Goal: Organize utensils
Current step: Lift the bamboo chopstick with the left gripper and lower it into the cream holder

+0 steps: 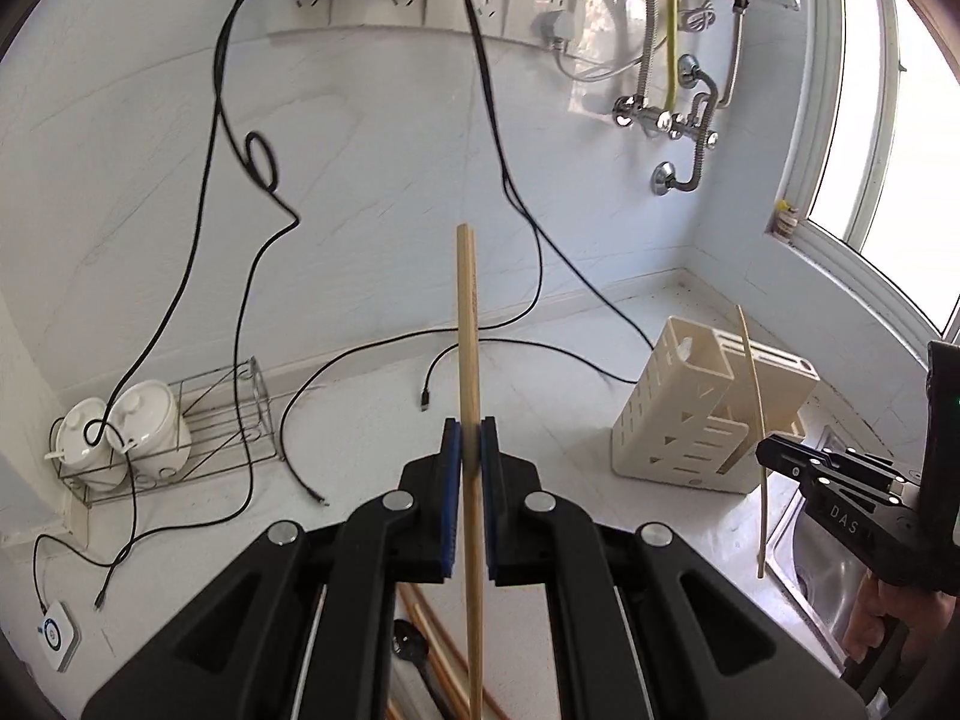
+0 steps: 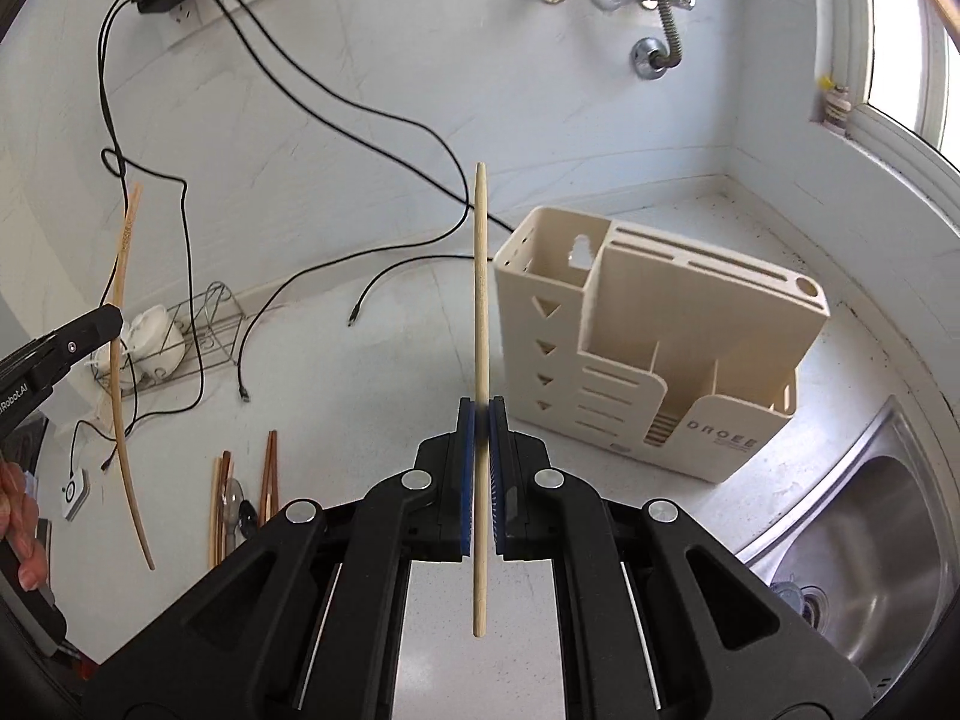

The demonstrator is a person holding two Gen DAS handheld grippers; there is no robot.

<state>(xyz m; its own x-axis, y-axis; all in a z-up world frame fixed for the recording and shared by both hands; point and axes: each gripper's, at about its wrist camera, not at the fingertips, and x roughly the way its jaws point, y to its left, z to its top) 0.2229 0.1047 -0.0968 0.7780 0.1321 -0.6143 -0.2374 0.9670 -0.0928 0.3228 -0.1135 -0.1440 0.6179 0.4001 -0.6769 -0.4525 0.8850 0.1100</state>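
Both grippers, left [image 1: 471, 441] and right [image 2: 482, 420], clench one chopstick [image 1: 468, 324] each; lower them upright into the holder [image 2: 648, 348] at two o'clock, slowly.

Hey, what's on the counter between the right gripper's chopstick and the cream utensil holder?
Nothing. In the right wrist view the right gripper holds its chopstick just left of the utensil holder, with only bare counter between them.

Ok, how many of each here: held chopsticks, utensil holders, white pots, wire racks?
chopstick, held: 2
holder: 1
pot: 2
rack: 1
Total: 6
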